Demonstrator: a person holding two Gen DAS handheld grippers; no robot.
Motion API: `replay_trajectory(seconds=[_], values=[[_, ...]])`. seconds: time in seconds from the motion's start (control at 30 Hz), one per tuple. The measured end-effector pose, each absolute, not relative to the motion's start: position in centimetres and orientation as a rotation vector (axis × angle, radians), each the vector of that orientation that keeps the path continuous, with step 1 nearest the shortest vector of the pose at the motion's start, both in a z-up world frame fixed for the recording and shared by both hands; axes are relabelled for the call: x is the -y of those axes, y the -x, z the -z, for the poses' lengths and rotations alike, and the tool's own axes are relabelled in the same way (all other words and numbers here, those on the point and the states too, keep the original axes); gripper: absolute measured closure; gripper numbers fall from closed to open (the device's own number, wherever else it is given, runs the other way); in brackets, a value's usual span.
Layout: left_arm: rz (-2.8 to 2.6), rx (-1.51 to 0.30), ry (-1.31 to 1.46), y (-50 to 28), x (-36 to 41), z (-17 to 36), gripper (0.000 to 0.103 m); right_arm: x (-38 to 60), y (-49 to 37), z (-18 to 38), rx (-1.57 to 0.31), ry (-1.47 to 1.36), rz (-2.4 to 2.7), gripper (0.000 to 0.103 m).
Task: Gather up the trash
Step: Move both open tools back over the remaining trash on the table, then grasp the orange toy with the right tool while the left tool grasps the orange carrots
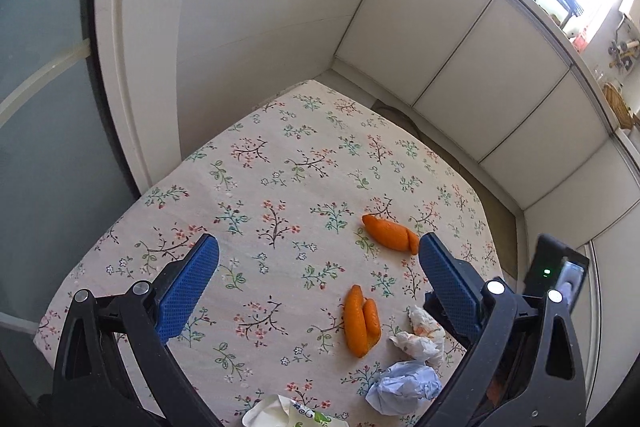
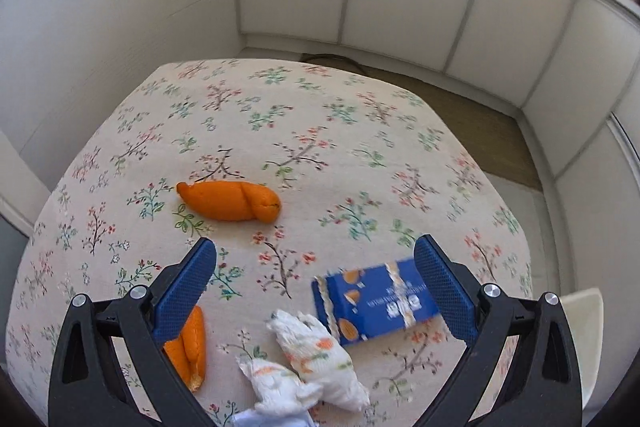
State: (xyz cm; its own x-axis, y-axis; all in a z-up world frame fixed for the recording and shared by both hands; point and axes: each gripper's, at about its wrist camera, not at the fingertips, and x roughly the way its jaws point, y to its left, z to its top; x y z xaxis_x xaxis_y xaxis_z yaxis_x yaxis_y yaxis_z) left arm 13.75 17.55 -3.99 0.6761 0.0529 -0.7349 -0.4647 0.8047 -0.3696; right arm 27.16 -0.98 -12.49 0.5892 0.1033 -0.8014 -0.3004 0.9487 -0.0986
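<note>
Both tools are released, jaws spread wide above the worktop (image 2: 360, 99): the left tool (image 1: 318, 263) and the right tool (image 2: 316, 267) grasp nothing. The trash lies loose. Taking the blue wrapper (image 2: 372, 303) as landmark, the crumpled tissues (image 2: 316, 355) touch its near edge and one orange peel (image 2: 230, 205) lies well beyond it. A closing grab there could likely pinch the cloth or nudge the flat wrapper away. The second peel (image 2: 190, 347) is half hidden behind a finger, and no bin shows.
</note>
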Motion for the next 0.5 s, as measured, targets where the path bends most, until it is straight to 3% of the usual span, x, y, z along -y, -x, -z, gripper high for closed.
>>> replay_trajectory(seconds=[0.17, 0.33, 0.4, 0.47, 0.5], values=[[-0.317, -0.79, 0.614, -13.7, -18.8, 4.1, 0.007, -4.2, -30.1, 15.6, -0.949, 0.502, -0.412, 0.007], [-0.32, -0.793, 0.635, -13.9, -19.5, 4.2, 0.007, -6.7, -32.2, 17.3, -0.984, 0.574, -0.479, 0.009], [-0.319, -0.795, 0.639, -14.0, -19.6, 4.3, 0.007, -7.2, -32.9, 18.1, -1.011, 0.595, -0.492, 0.02], [-0.317, -0.806, 0.638, -14.1, -19.6, 4.6, 0.007, -7.2, -33.3, 18.5, -1.051, 0.563, -0.527, 0.04], [-0.315, -0.812, 0.642, -14.1, -19.6, 4.8, 0.007, -7.0, -33.5, 18.4, -1.06, 0.518, -0.538, 0.044]])
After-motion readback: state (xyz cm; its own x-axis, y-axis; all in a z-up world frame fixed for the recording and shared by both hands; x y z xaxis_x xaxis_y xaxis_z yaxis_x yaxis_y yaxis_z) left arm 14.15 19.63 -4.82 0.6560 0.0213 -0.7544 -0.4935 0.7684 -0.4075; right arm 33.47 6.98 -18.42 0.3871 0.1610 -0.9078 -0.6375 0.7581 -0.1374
